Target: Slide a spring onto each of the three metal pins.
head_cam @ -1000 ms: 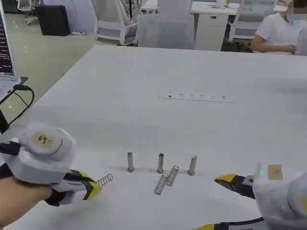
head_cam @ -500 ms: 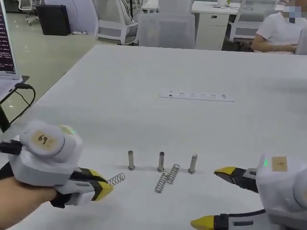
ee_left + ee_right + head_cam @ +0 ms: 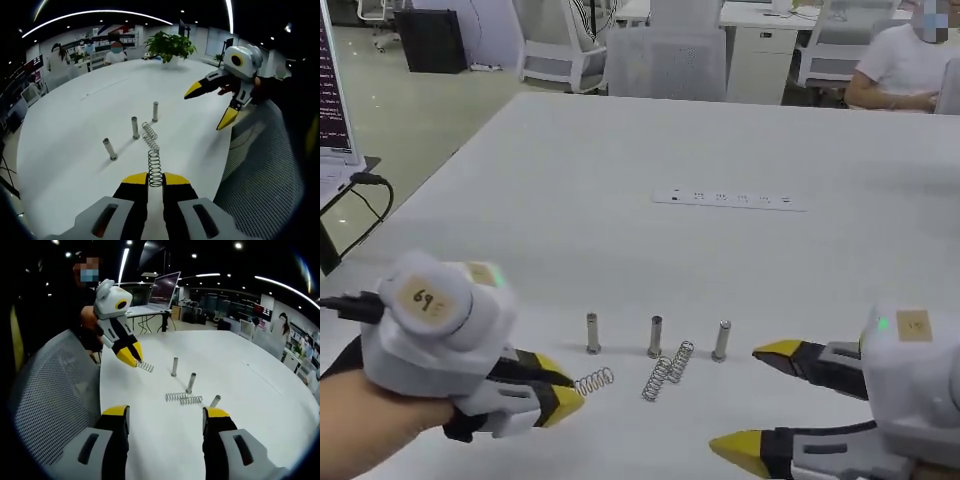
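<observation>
Inspector: Grippers first. State of the left hand-held gripper [image 3: 567,400]?

Recorder: Clenched on one end of a spring [image 3: 594,381]. The coil sticks straight out from the yellow tips, over the table [image 3: 620,180]. It is near the left-hand pin [image 3: 592,333] and not touching it.

Inspector: Right hand-held gripper [image 3: 748,400]?

Recorder: Released, jaws spread wide. It hangs at the near right of the table, tips turned toward the row of pins and apart from all parts.

Inspector: Remaining parts?

Recorder: A first loose spring [image 3: 656,382] and a second loose spring [image 3: 679,363] lie flat on the table, side by side. Whether they touch I cannot tell. They sit just in front of the gap between the middle pin [image 3: 655,337] and the right-hand pin [image 3: 722,341]. All three pins stand upright in one row, each shaft uncovered.

Inspector: Beyond the row?

Recorder: A white power strip [image 3: 730,201] lies flat at mid-table, well apart from the pins. Past the far edge stand mesh office chairs [image 3: 665,60]. A seated person [image 3: 900,65] is at a desk in the far right corner.
</observation>
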A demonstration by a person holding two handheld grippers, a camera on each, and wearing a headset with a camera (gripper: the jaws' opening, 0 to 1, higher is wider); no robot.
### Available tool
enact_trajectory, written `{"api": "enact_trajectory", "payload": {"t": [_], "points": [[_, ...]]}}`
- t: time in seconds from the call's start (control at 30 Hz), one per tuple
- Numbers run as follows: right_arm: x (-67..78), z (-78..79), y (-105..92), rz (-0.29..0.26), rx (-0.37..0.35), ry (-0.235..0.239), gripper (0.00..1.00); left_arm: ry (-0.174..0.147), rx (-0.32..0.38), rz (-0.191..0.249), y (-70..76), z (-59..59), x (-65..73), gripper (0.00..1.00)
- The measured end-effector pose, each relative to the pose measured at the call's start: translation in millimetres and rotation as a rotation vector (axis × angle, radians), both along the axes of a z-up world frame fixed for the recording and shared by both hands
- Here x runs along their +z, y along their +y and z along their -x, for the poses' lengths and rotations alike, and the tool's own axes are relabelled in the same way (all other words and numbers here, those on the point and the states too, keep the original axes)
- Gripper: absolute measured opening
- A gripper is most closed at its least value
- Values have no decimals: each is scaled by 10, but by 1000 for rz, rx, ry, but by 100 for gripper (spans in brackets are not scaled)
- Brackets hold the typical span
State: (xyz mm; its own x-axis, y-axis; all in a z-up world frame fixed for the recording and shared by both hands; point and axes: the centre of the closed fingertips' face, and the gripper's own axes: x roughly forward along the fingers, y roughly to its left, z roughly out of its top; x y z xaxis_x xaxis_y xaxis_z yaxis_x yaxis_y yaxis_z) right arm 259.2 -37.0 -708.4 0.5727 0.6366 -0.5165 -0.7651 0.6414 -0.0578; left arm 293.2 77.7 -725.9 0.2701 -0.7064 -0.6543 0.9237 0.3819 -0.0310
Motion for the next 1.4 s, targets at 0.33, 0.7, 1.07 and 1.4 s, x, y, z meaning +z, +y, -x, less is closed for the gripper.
{"api": "enact_trajectory", "payload": {"t": [0.33, 0.7, 1.07, 1.4], "points": [[31, 38, 84, -1, 32, 2, 53, -9, -102, 39, -135, 135, 64, 3], [87, 104, 233, 6, 105, -12, 43, -44, -227, 76, -342, 334, 194, 3], [59, 231, 357, 7, 185, 3, 33, -79, -366, 66, -517, 536, 226, 3], [-13, 356, 445, 16, 254, 37, 23, -101, -451, 57, -606, 677, 241, 2]]}}
